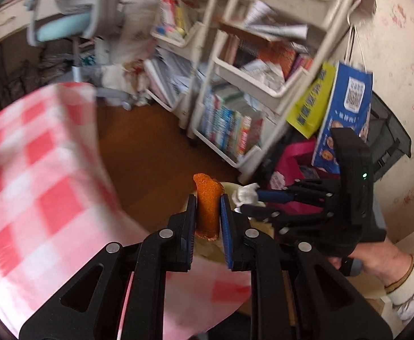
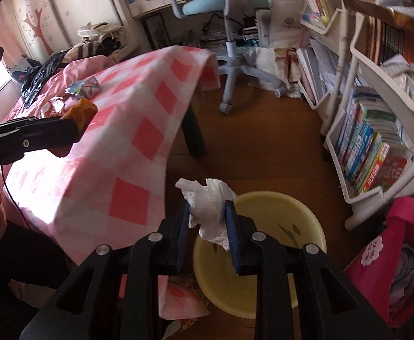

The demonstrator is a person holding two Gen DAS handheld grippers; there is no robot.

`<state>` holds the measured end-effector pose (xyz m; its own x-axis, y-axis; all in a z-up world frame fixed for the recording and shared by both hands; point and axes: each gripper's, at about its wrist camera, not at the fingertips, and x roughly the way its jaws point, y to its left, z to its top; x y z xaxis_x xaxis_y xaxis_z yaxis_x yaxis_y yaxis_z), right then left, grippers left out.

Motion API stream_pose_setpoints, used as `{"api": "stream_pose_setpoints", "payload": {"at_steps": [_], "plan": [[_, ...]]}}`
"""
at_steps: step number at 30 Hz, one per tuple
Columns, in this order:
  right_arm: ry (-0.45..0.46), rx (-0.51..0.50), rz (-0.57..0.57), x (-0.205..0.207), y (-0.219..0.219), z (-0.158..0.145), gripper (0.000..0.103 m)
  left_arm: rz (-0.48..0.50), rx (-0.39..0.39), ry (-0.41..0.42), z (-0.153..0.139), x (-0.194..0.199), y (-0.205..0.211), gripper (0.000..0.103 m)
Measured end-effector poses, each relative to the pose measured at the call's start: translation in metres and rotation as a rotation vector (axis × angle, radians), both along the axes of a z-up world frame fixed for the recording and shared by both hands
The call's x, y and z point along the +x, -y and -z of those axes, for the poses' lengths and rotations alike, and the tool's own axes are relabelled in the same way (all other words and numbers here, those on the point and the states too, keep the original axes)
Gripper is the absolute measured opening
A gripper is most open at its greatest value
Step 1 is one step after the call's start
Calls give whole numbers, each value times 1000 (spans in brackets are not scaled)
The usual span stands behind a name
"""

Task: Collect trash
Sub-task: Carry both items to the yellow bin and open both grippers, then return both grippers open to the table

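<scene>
Step in hand: disposal. The left gripper clamps an orange peel. The right gripper has its jaws parted around a tissue, over the bin. Next: drop both in.

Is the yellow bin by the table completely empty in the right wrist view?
No, the yellow bin has a few small dark scraps lying on its inner wall and floor.
</scene>
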<state>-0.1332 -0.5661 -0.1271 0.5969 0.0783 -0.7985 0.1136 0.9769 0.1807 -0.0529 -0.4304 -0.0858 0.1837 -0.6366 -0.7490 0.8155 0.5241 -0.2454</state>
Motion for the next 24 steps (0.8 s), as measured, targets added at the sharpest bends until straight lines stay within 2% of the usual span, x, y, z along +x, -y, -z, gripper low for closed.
{"api": "stream_pose_setpoints", "payload": {"at_steps": [1, 2, 4, 6, 8, 10, 14, 18, 22, 24], "plan": [[-15, 10, 24, -2, 7, 7, 56, 17, 21, -8, 7, -3, 15, 16], [-24, 7, 42, -6, 12, 10, 57, 28, 42, -10, 13, -6, 28, 19], [-34, 3, 85, -15, 22, 13, 57, 40, 75, 4, 17, -15, 43, 31], [-21, 5, 126, -23, 28, 7, 58, 25, 78, 56, 12, -23, 45, 51], [9, 5, 152, -29, 29, -3, 60, -14, 85, 132, 3, -30, 36, 62], [56, -3, 151, -27, 21, -21, 63, -59, 97, 189, -5, -31, 21, 66], [173, -1, 100, -11, -13, -61, 75, -190, 101, 271, -30, -22, -34, 82], [291, 18, 13, 19, -72, -106, 85, -326, 98, 326, -53, -4, -108, 92], [375, 89, -67, 52, -131, -133, 89, -463, 116, 361, -69, 24, -185, 95], [406, 139, -74, 62, -153, -130, 89, -557, 119, 361, -70, 39, -227, 95]]}}
